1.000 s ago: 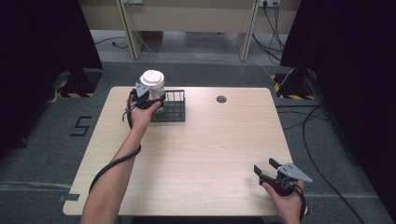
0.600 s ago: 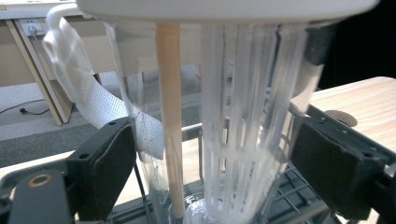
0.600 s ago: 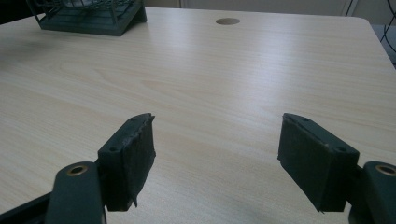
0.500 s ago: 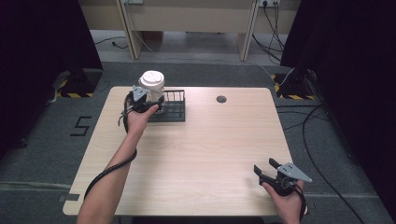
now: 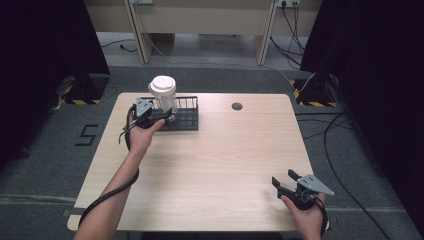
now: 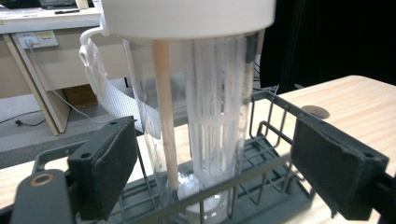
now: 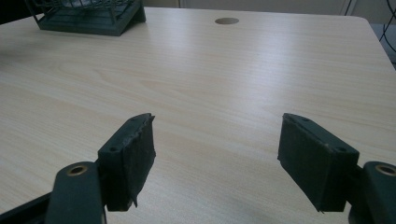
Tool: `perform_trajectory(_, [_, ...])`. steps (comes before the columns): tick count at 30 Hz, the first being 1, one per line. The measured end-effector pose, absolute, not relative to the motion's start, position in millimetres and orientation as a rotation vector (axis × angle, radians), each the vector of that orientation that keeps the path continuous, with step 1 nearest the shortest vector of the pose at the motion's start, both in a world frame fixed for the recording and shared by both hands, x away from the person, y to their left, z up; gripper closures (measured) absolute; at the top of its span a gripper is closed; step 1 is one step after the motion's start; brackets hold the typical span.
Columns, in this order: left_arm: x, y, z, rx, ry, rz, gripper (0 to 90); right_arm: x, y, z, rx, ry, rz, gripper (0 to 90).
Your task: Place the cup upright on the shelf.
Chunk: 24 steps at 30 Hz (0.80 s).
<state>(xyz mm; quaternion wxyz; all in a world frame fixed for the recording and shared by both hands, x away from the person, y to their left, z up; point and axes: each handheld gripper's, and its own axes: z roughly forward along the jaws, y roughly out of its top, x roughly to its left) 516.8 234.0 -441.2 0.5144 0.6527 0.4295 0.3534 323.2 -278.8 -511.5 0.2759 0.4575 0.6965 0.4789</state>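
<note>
Clear plastic cup (image 5: 164, 97) now stands in the wire rack (image 5: 186, 119) at eleven o'clock, your left gripper (image 5: 159, 117) wide open and drawn back, right gripper (image 5: 284, 182) open, empty.

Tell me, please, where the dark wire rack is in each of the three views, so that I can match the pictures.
High view: the dark wire rack stands at the table's far left, beside the left gripper.
Left gripper view: the rack spreads across the lower middle, between the open jaws, with the clear plastic cup with a white lid standing in it.
Right gripper view: the rack is at the top left corner.
Shared landmark: the round hole in the tabletop.
</note>
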Motion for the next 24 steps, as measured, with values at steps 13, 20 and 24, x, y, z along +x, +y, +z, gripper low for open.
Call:
perform_trajectory(13, [484, 243, -441, 1.584, 0.989, 0.838, 14.2, 323, -279, -512, 1.228, 1.869, 1.287, 27.8])
perform_trajectory(20, [468, 243, -445, 1.598, 0.972, 0.829, 14.3, 323, -279, -512, 1.229, 1.868, 1.288, 27.7])
perform_trajectory(24, [460, 245, -447, 1.593, 0.970, 0.823, 14.2, 323, -279, -512, 1.227, 1.867, 1.288, 27.8])
